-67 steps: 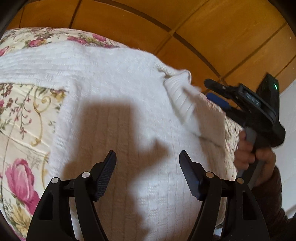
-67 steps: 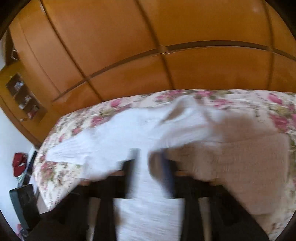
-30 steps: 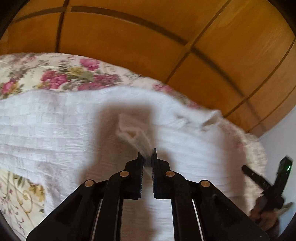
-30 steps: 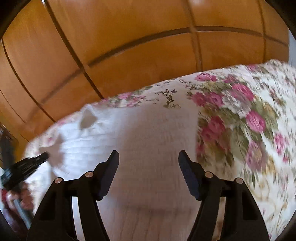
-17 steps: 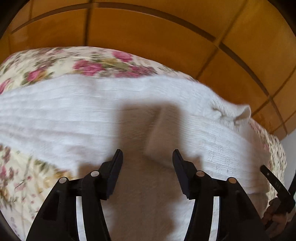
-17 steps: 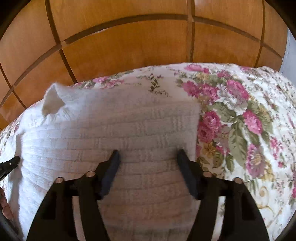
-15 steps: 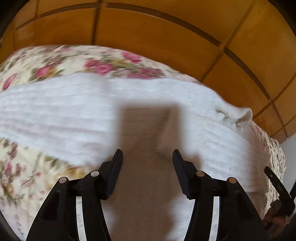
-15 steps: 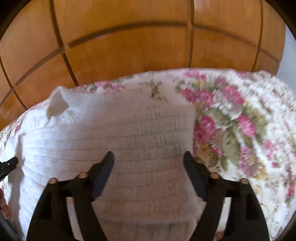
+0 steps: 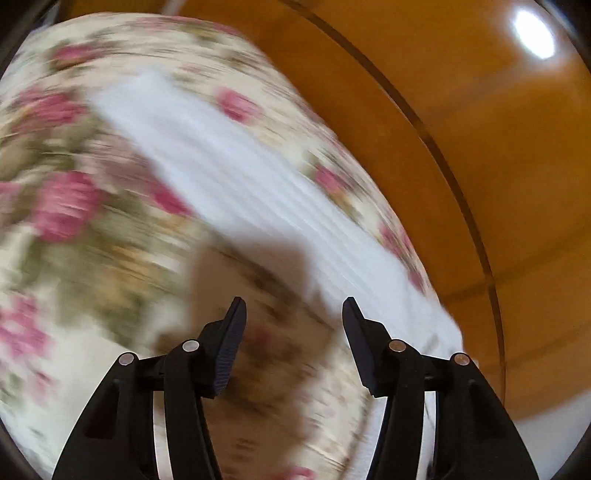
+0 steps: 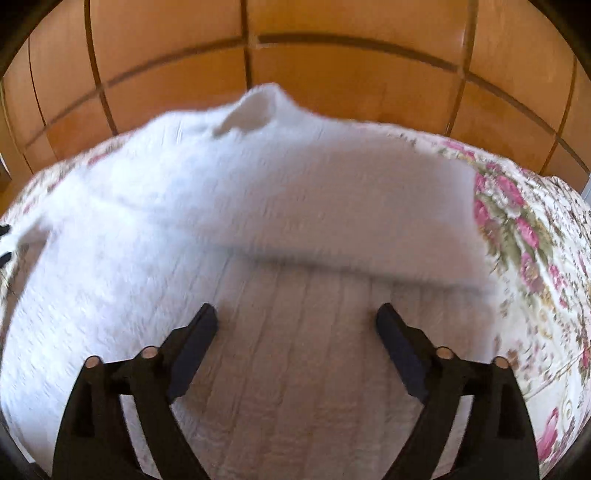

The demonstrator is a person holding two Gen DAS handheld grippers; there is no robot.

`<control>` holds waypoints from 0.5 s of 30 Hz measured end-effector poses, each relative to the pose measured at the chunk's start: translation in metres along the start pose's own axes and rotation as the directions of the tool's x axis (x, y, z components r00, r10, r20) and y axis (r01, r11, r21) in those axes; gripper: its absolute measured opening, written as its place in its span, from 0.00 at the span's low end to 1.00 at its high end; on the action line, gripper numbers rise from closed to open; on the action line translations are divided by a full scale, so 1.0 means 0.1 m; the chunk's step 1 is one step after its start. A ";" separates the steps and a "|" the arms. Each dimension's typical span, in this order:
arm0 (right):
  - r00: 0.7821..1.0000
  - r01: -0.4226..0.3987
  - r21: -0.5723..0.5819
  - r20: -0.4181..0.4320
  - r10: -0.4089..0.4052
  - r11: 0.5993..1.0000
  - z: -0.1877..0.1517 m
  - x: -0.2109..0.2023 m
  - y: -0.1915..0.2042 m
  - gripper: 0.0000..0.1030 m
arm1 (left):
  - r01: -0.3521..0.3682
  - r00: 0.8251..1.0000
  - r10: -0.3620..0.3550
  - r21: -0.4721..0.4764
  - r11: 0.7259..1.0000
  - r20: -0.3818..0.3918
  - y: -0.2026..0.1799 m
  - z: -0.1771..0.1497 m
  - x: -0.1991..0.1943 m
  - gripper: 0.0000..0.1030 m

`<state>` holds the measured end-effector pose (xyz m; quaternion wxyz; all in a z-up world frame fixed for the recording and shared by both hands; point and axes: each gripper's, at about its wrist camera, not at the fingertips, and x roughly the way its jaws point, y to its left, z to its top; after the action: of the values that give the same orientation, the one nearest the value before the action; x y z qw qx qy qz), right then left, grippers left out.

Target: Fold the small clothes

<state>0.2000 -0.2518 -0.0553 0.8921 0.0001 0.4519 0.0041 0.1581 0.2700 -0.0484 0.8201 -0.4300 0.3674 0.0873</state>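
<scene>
white sweater (image 10: 258, 206) lies flat on floral bedspread (image 10: 535, 258), long axis crosswise, directly ahead of right gripper (image 10: 297, 325), the nearer one. left gripper (image 9: 291, 314) sits beside it. both jaws wide apart, empty.

Bed: floral quilt (image 10: 524, 236), cream ground with pink roses and green leaves; heavily blurred in the left wrist view (image 9: 74, 206). Behind bed: orange-brown wooden panelling (image 10: 351, 81) divided by dark grooves into rectangular panels, possibly wardrobe doors. Bright light patch (image 9: 532, 33) reflected on glossy wood at upper right. Pale strip, perhaps wall (image 9: 546, 424), at lower right; too smeared to confirm
</scene>
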 end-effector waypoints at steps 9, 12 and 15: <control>1.000 0.004 0.025 0.024 -0.004 1.000 -0.07 0.06 -0.04 0.98 | 0.043 0.996 -0.018 -0.290 0.956 0.089 0.79 0.57 -0.18 0.51; 0.999 0.004 0.024 0.036 -0.005 1.000 -0.10 0.03 -0.03 0.98 | 0.059 0.995 -0.030 -0.332 0.941 0.093 0.85 0.70 -0.12 0.51; 0.999 0.009 0.021 0.038 -0.009 1.000 -0.10 0.02 -0.02 0.98 | 0.037 0.997 -0.008 -0.354 0.935 0.082 0.88 0.83 -0.03 0.51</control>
<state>0.1931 -0.2536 -0.0630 0.9005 0.0072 0.4348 -0.0045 0.1587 0.3885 -0.0730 0.7438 -0.5713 0.3080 0.1598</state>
